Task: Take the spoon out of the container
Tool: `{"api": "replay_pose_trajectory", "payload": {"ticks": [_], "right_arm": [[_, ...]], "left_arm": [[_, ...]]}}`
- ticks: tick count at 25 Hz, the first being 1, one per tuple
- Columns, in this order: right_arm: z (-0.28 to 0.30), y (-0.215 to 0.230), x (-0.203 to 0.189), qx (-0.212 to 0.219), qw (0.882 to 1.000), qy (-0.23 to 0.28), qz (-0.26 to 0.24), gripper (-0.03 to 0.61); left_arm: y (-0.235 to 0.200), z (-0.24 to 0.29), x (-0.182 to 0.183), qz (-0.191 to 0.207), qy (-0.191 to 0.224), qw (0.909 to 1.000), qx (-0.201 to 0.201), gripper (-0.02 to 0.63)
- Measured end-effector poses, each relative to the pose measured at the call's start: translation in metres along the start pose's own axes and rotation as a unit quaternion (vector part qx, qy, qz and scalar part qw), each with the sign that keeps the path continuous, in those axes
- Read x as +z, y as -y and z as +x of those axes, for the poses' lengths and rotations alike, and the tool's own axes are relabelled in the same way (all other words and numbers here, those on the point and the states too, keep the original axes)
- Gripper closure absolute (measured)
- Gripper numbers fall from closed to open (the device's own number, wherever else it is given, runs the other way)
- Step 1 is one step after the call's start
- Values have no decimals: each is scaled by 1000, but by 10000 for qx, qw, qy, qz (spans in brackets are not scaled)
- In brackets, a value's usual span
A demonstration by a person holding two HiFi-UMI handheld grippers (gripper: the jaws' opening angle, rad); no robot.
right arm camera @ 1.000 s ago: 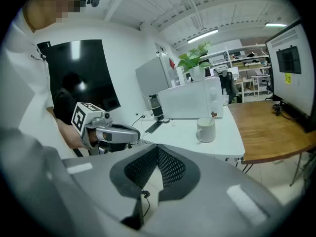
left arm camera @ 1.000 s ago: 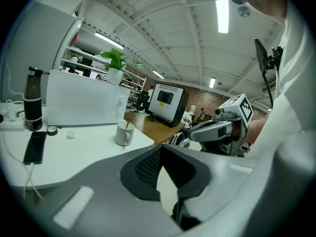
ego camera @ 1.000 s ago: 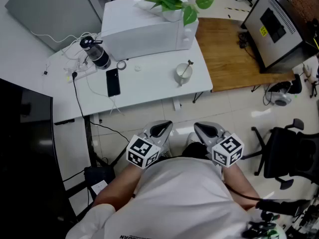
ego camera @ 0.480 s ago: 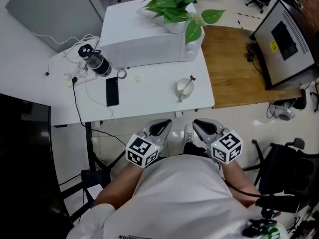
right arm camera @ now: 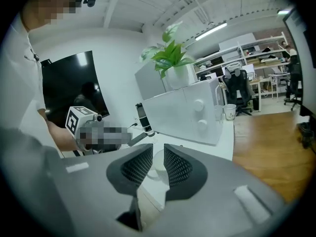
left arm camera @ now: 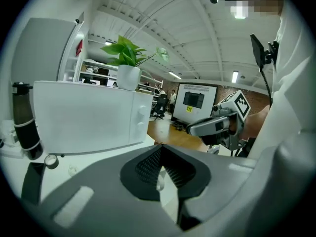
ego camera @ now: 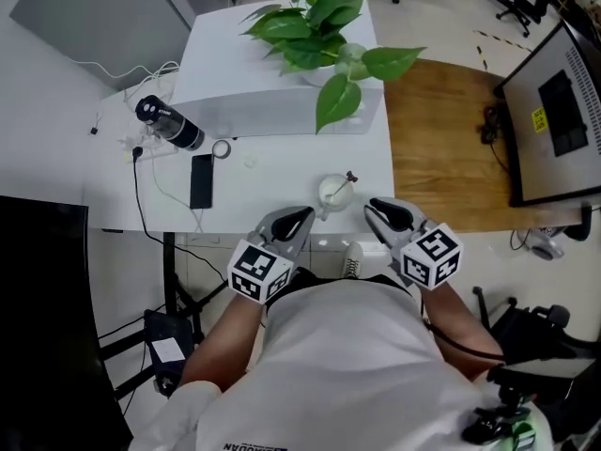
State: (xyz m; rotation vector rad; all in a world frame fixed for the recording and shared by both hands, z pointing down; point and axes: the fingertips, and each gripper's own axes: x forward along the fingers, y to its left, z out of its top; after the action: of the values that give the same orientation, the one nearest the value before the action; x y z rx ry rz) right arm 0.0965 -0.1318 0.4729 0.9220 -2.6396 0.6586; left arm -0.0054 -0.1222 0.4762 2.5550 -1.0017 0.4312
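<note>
White desk (ego camera: 277, 175), far left: black cylindrical bottle with a grey band (ego camera: 169, 125), upright, white cables around it. Right of it is a small grey ring (ego camera: 222, 148), and nearer than that a flat black phone (ego camera: 200, 181). Far side: big white box-shaped appliance (ego camera: 272, 92) with a green leafy plant in a white pot (ego camera: 315, 26) on top. Left tongs (left arm camera: 160, 149) sit over the desk's near edge, pads together at the tips, nothing in them. Just right of them and slightly farther is the white round cup (ego camera: 331, 193), standing close to the near edge of the desk. The thin spoon (ego camera: 347, 181) is inside it, handle leaning out over the far-right rim. Right tongs (right arm camera: 158, 154): jaws opening, clear gap between the pads, nothing gripped. The cup shows through that gap farther ahead, untouched. In the head view the cup lies between the two tongs, apart from both. Right of that: brown wooden desk (ego camera: 441, 148) butted against the white one, dark monitor (ego camera: 563, 120) at the far right.
</note>
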Motion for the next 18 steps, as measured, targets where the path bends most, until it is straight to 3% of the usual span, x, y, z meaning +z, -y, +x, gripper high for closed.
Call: {"api": "replay_pose_trajectory", "payload": {"ticks": [4,18], "right_arm": [[14,25,5,29,10000,-34,40,479],[67,59,-13,-357,9964,-402,662,445]], "left_arm": [[-11,13,6,-163,2,9997,192,609],[-45,35,-10,-365,-402,9979,-348,609]]}}
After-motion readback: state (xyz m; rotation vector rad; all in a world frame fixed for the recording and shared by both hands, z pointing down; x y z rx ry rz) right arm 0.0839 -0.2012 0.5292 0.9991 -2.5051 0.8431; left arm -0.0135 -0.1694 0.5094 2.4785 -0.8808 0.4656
